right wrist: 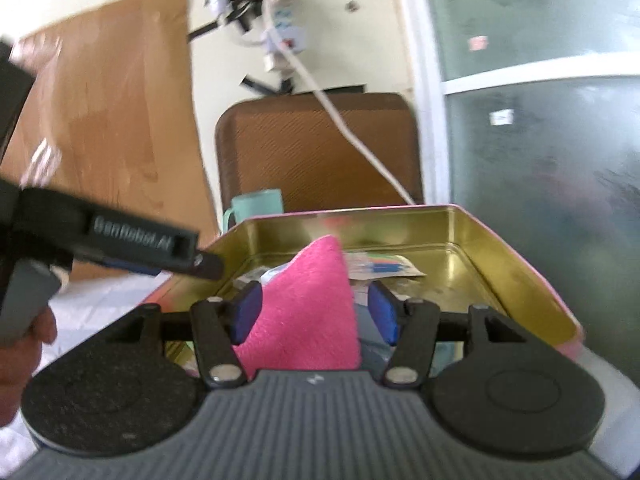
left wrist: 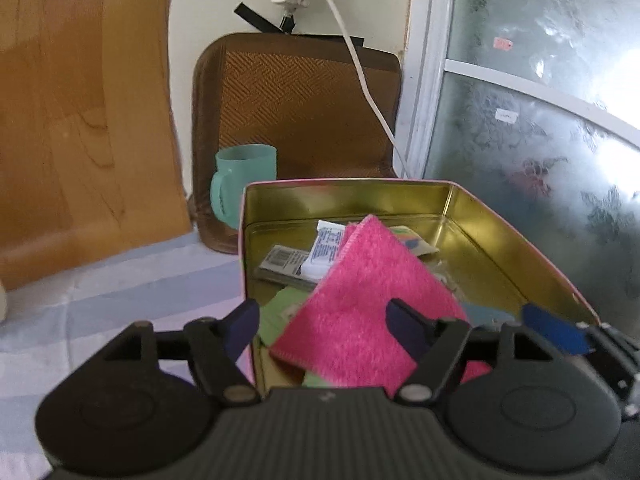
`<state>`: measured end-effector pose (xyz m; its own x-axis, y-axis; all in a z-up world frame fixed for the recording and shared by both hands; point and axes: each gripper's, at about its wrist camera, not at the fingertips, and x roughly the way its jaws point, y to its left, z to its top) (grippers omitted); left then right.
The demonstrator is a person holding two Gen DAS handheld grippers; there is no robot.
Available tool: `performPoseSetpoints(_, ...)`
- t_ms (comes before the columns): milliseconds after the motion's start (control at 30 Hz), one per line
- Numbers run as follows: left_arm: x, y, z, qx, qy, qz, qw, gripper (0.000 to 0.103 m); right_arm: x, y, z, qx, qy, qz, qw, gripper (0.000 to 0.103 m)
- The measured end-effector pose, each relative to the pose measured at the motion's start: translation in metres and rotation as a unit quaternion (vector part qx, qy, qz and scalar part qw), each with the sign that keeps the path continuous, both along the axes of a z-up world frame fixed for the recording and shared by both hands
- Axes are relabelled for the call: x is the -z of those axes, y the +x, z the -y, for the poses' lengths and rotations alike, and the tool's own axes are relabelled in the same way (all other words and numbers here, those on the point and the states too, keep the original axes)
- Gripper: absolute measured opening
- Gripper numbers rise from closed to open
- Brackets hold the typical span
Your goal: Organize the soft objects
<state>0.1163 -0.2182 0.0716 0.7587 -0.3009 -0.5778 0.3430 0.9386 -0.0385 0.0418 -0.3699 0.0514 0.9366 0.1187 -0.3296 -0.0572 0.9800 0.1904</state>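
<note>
- We see our left tool [left wrist: 322, 324] with its jaws apart, the pink cloth [left wrist: 372, 304] lying loose between them without being pinched.
- Our right tool [right wrist: 316, 312] also stands apart, and the same cloth rises in a peak between its blue pads [right wrist: 249, 312], which flank it without squeezing.
- The cloth sits inside the open gold tin [left wrist: 500, 240], on top of paper packets [left wrist: 288, 260] just ahead of both tools.
- Beyond the tin stand a teal mug [left wrist: 244, 184] and a brown woven cushion [left wrist: 296, 100], crossed by a white cable [left wrist: 360, 68].
- The wooden board [left wrist: 80, 120] leans off to the left.
</note>
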Motion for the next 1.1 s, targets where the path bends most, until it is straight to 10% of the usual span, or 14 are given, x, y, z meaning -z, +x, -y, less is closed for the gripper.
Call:
performPoseSetpoints(400,-0.008,-0.089,-0.026,-0.039,0.042,0.044,0.9974,0.102,-0.017,-0.067,0.019,0.061,0.074,0.001,0.995,0.061)
performPoseSetpoints(633,-0.004,-0.133,-0.052,-0.065,0.05,0.034,0.996,0.103,-0.028,-0.095,-0.003,0.039,0.092,-0.016,0.995,0.082)
performPoseSetpoints(1100,0.01,-0.184,-0.082,-0.086,0.052,0.024,0.9947,0.103,-0.039,-0.132,-0.036,0.027,0.093,-0.023,0.995,0.088)
